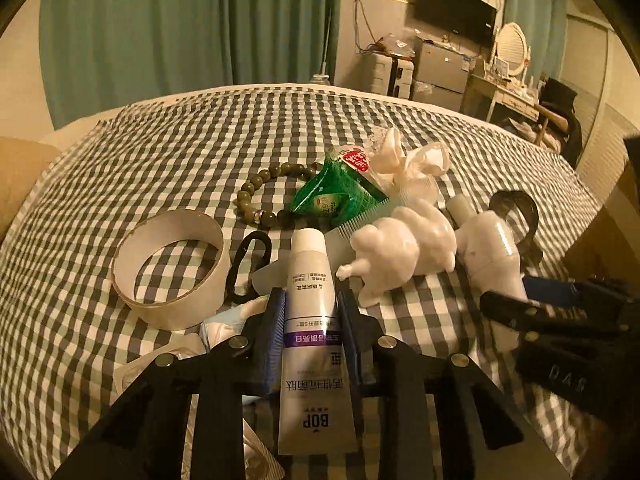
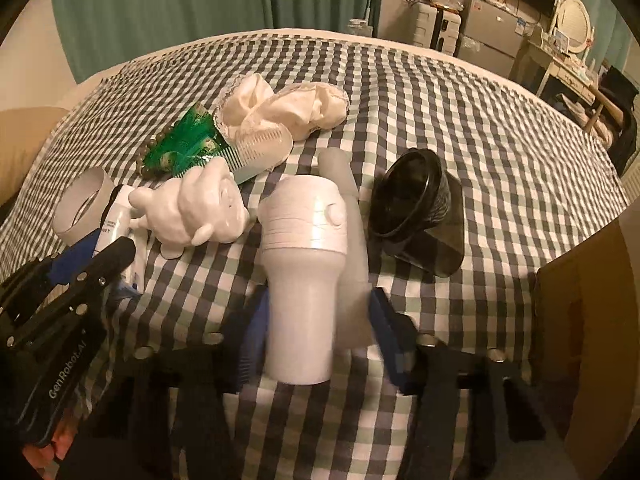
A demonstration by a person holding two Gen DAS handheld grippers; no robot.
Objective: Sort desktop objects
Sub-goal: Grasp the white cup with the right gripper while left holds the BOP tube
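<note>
My left gripper (image 1: 310, 300) is shut on a white BOP tube (image 1: 314, 320) with a purple band, its cap pointing away. My right gripper (image 2: 316, 300) has its blue fingers (image 2: 252, 332) around a white bottle-shaped figure (image 2: 302, 280) and a translucent tube (image 2: 352, 240); they look a little apart from the sides. The white figure also shows in the left wrist view (image 1: 494, 248). A white pig figurine (image 1: 404, 250) (image 2: 196, 212) lies between both grippers. A green snack packet (image 1: 336, 192), a comb (image 1: 360, 224), a bead bracelet (image 1: 260, 196) and a tape ring (image 1: 168, 268) lie on the checked cloth (image 1: 160, 160).
A black hair tie (image 1: 248, 268) lies by the tape ring. A black clip-like object (image 2: 416, 208) sits right of the white figure. A crumpled white cloth (image 2: 280, 108) lies behind the comb. Plastic wrappers (image 1: 160, 360) lie at the near left. A cardboard box (image 2: 580, 320) stands at the right edge.
</note>
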